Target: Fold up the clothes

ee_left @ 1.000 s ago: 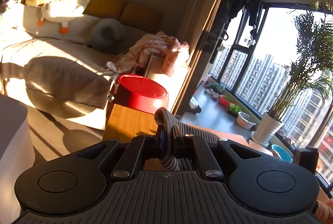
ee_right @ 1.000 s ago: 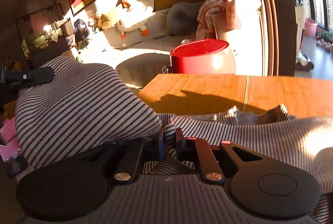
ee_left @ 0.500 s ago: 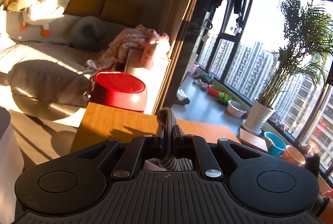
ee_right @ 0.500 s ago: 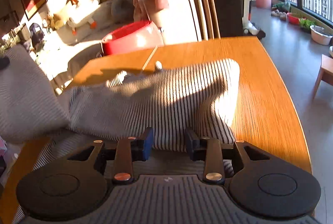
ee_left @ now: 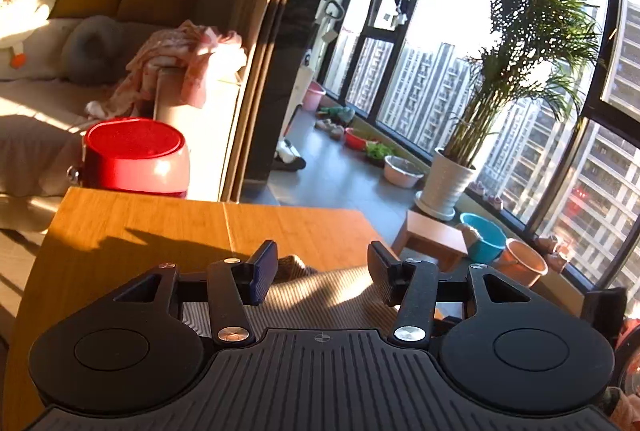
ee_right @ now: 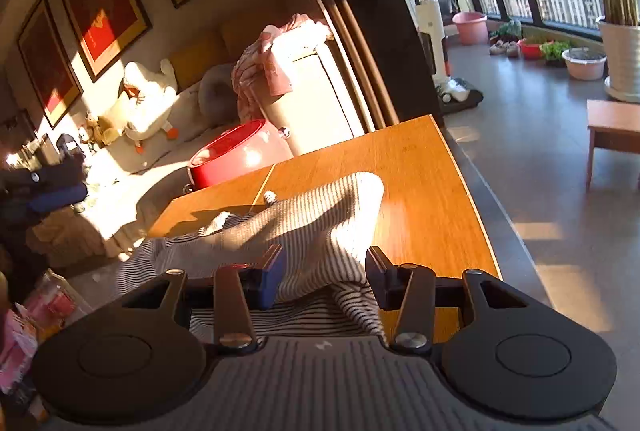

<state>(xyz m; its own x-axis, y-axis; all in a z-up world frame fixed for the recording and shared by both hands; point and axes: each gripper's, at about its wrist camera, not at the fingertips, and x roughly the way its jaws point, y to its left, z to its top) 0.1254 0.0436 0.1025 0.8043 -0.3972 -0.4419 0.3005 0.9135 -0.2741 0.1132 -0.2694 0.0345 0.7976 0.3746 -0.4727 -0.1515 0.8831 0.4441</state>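
Left claw (ee_left: 322,273): jaws spread wide, nothing between them. It sits low over the striped garment (ee_left: 320,295), which lies on the wooden tabletop (ee_left: 160,227) directly beneath and between the two fingers (ee_left: 262,273). A small raised fold of the cloth shows just past the left finger. Neither finger can be confirmed as touching the fabric.

Right claw (ee_right: 324,277): jaws likewise spread wide, gripping nothing. The striped garment (ee_right: 316,227) lies in front of it and under it, on the tabletop (ee_right: 424,199). The cloth is doubled over itself: an upper layer with a rounded end reaches toward the far right part of the tabletop, and a lower layer shows beneath the fingers (ee_right: 272,273), with one edge trailing off the near left side of the tabletop. A small knob of fabric stands up at the far edge of the garment. Strong sunlight falls across the rounded end; the rest is in shadow.

Surroundings, left wrist view: a red tub (ee_left: 136,155) stands beyond the far left corner of the tabletop, a sofa (ee_left: 48,99) behind it with pink cloth (ee_left: 180,63) heaped on its armrest. A potted palm (ee_left: 500,79) stands by the window, with a blue basin (ee_left: 482,237) and a low wooden stool (ee_left: 430,235) near it on the floor.

Right wrist view: a white stuffed goose (ee_right: 148,99) rests on the sofa below framed pictures (ee_right: 100,7).
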